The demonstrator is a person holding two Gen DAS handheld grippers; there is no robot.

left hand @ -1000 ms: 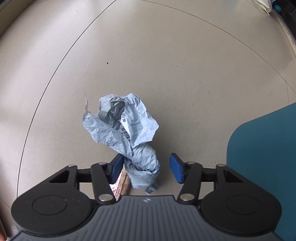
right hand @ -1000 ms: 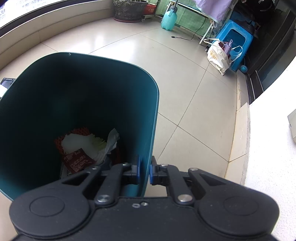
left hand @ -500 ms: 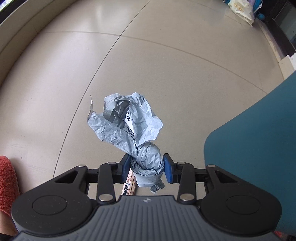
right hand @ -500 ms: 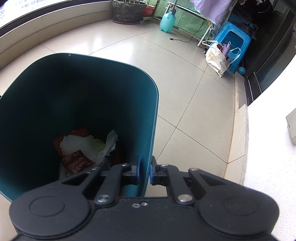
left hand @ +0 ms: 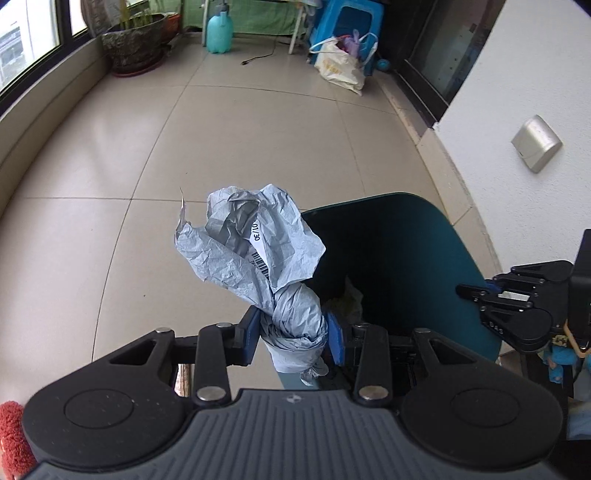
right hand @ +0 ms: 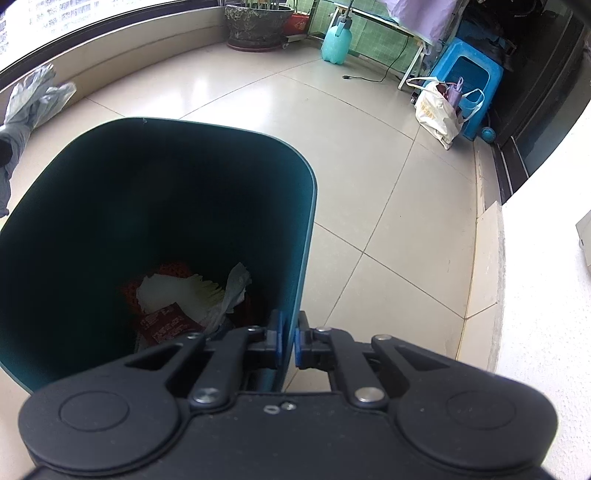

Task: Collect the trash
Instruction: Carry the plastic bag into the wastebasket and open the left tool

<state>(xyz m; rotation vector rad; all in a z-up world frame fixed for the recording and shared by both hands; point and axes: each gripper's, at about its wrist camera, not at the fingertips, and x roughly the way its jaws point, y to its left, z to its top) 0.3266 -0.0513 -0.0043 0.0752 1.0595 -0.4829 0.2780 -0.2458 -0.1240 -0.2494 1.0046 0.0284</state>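
A crumpled grey-blue paper mailer (left hand: 255, 243) with a barcode label is squeezed at its twisted lower end between the blue pads of my left gripper (left hand: 291, 332), which is shut on it. It hangs in the air over the near left rim of the dark teal bin (left hand: 399, 221). The same paper (right hand: 33, 99) shows at the left edge of the right wrist view. My right gripper (right hand: 289, 343) is shut on the bin's right rim (right hand: 310, 192) and also shows in the left wrist view (left hand: 491, 291). White paper (right hand: 184, 291) and a red wrapper (right hand: 166, 325) lie in the bin.
Beige floor tiles surround the bin. Far back stand a plant pot (right hand: 258, 22), a teal spray bottle (right hand: 336, 40), a blue stool (right hand: 465, 77) and a white bag (right hand: 436, 110). A white wall (right hand: 546, 258) runs along the right. Something red and fuzzy (left hand: 11, 435) sits at lower left.
The left jaws closed on the paper, then lifted it well off the floor toward the bin, whose opening is now in view. The right gripper and bin held still.
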